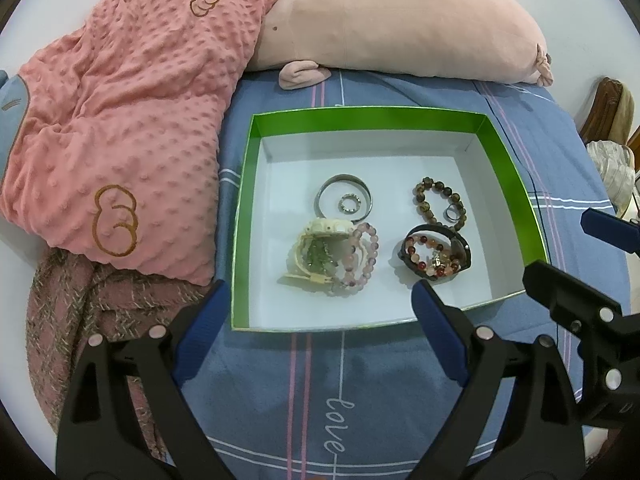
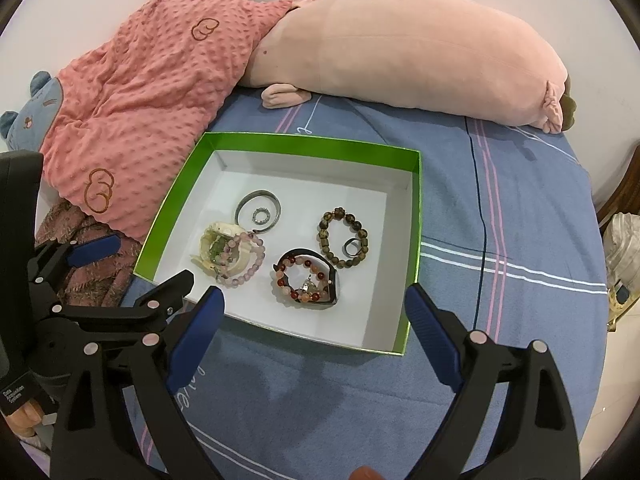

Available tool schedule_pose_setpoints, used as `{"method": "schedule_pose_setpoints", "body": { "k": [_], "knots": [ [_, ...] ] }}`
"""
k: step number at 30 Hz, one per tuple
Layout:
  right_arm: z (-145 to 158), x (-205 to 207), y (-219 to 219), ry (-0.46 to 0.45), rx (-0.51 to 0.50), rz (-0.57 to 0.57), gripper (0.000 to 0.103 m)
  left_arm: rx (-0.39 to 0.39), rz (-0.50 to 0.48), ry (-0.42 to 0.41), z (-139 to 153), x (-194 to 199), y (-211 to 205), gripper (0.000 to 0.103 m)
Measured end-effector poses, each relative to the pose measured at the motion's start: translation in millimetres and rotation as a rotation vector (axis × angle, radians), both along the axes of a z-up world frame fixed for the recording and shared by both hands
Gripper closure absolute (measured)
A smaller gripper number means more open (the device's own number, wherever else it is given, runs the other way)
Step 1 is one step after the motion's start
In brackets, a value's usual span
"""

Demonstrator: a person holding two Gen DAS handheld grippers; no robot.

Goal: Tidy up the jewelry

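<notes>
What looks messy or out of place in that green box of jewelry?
In the green box, the pink bead bracelet lies tangled over the cream watch, and the red bead bracelet sits atop a black band. Nothing looks broken.

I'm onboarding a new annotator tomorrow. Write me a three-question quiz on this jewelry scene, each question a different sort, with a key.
1. True or false: the small beaded ring lies inside the metal bangle.
2. Multiple choice: the green box sits on A) a wooden desk B) a blue bedsheet C) a pink blanket.
3. Fill in: the left gripper and right gripper both stand ____ and hold nothing.

Key: 1 true; 2 B; 3 open.
</notes>
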State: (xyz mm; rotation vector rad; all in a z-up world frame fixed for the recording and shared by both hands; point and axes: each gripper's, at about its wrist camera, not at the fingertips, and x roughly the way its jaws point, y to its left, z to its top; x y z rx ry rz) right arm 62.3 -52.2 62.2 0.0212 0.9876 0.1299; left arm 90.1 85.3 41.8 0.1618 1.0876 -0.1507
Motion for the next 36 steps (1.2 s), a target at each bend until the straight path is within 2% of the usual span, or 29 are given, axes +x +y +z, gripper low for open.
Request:
{"method": "schedule_pose_setpoints", "body": {
  "k": [19, 26, 36],
  "knots": [
    [-3.0, -0.2, 1.0, 0.007, -0.002, 0.0, 0.012, -0.005, -0.011, 0.022, -4.0, 0.8, 1.4, 0.01],
    [-3.1, 0.0, 0.1, 0.004, 0.001, 0.0, 0.012, 0.011, -0.03, -0.025, -0.1, -1.4, -0.7, 0.01],
    [-7.8, -2.5, 2.8, 0.008, -0.008, 0.004, 0.012, 0.01, -0.009, 0.032, -11.3, 0.0, 2.9, 0.01]
  ]
}}
